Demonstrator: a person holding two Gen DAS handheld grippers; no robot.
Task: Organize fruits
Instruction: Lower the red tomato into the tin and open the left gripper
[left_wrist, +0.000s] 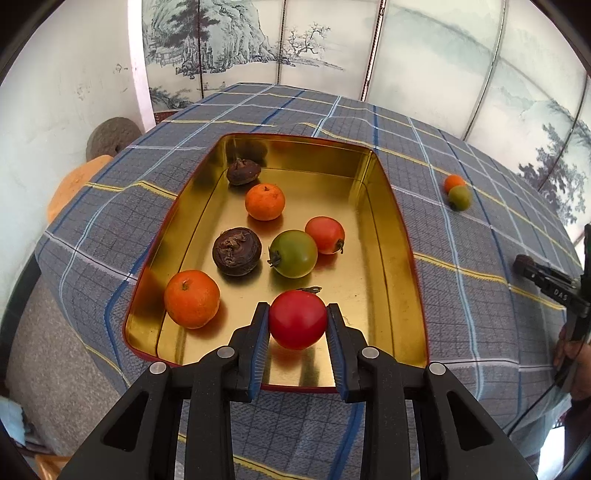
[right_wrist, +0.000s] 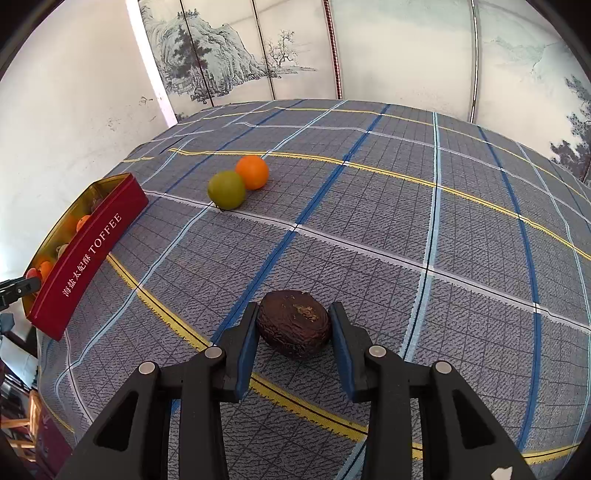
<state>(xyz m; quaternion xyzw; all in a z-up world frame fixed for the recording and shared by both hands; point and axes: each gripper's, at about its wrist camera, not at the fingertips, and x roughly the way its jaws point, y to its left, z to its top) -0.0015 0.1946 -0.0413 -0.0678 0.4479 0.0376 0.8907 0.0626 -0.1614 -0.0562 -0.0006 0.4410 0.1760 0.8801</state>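
Mostly done, judging by the layout: the plaid-covered table (right_wrist: 369, 206) is nearly cleared and the gold-lined toffee tin (left_wrist: 391, 229) is well filled. Six fruits are already seated in the tin: two oranges (left_wrist: 191, 299), a green tomato (left_wrist: 293, 253), an orange-red tomato (left_wrist: 325, 235) and two dark wrinkled fruits (left_wrist: 237, 251). A seventh, the red tomato (left_wrist: 297, 319), is gripped between the pads of the left gripper (left_wrist: 297, 325) over the tin's near end; whether it rests on the floor cannot be told. Left to do: three fruits outside the tin. A loose orange (right_wrist: 252, 172) and a green fruit (right_wrist: 226, 190), touching each other, are left on the cloth well apart from the tin. The third, a dark wrinkled fruit (right_wrist: 293, 328), is bracketed by the right gripper (right_wrist: 293, 332) low over the cloth; the left pad is seen touching, a sliver of gap shows on the right, so a firm grip is not confirmed. Both grippers are pitched forward and down, fingers roughly level.
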